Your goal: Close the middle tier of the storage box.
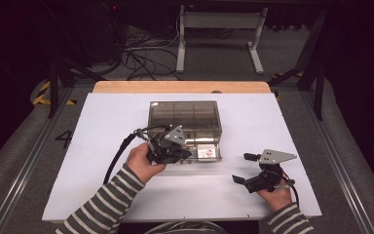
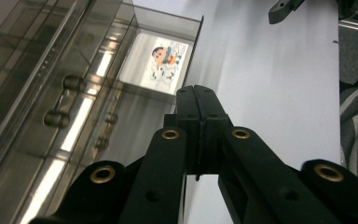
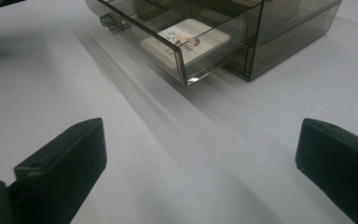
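While half out, drawer (image 3: 186,51) slides light, slippery, brittle | take by front knob (image 3: 111,22) | left gripper (image 2: 196,95) clenched, empty | right gripper (image 1: 251,168) released.

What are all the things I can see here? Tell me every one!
Drawer box: one, smoky clear plastic, middle of the table.
Drawer: one, clear, pulled partly out at the box's front.
Picture card: one, white with a cartoon, lying inside the drawer.
Table: one, white top with a wooden far edge.
Cables: several, dark, on the floor behind.
Left gripper: one, black, jaws shut, by the drawer.
Right gripper: one, black, jaws open, resting right.
Sleeves: two, striped.
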